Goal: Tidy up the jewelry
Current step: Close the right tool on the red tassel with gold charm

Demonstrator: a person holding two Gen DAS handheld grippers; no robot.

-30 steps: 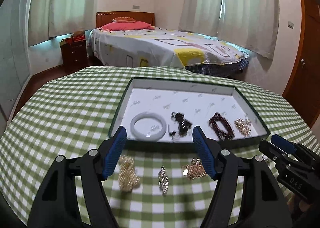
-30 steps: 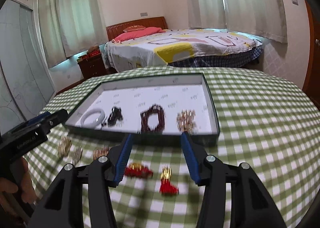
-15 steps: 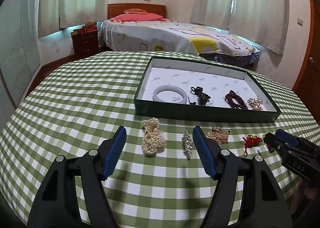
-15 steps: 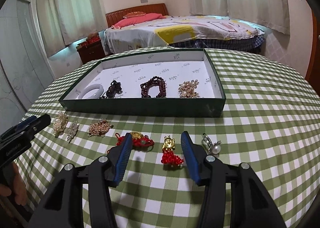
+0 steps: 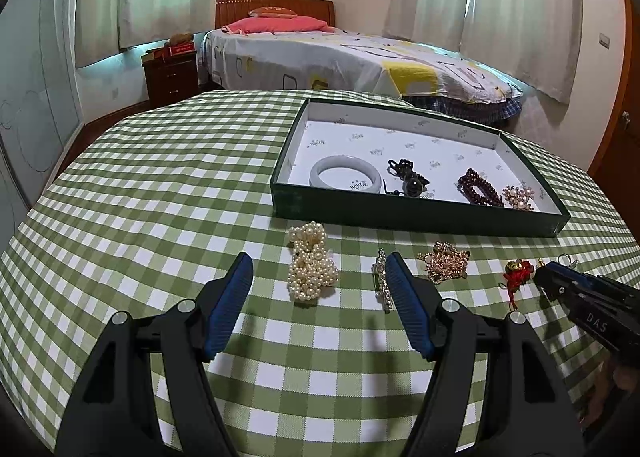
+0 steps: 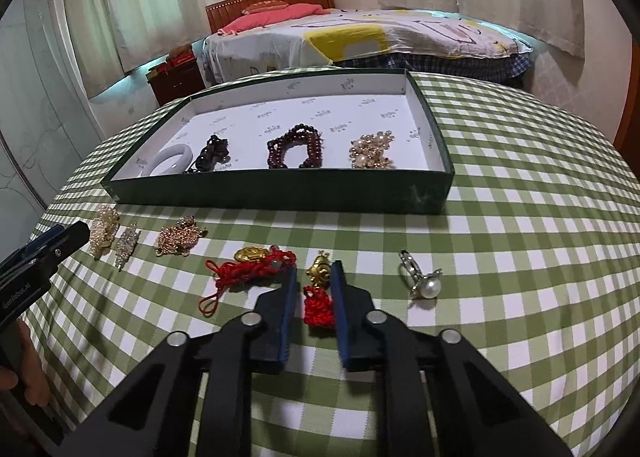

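White "DAS" lettering on right claw (image 5: 550, 277), near red charm (image 5: 518, 273).

1. "DAS" stands in pale letters on the black body of the right hand-held gripper (image 5: 558, 283).
2. "…enRobot.AI", its start cut off, runs along the left hand-held gripper (image 6: 60, 241).
3. Small repeated marks on the tray lining (image 6: 360, 113) are too tiny to read.

Bare checked cloth (image 6: 540, 257) right of pearl ring (image 6: 422, 281); green tray wall (image 6: 280, 195) barring the far side
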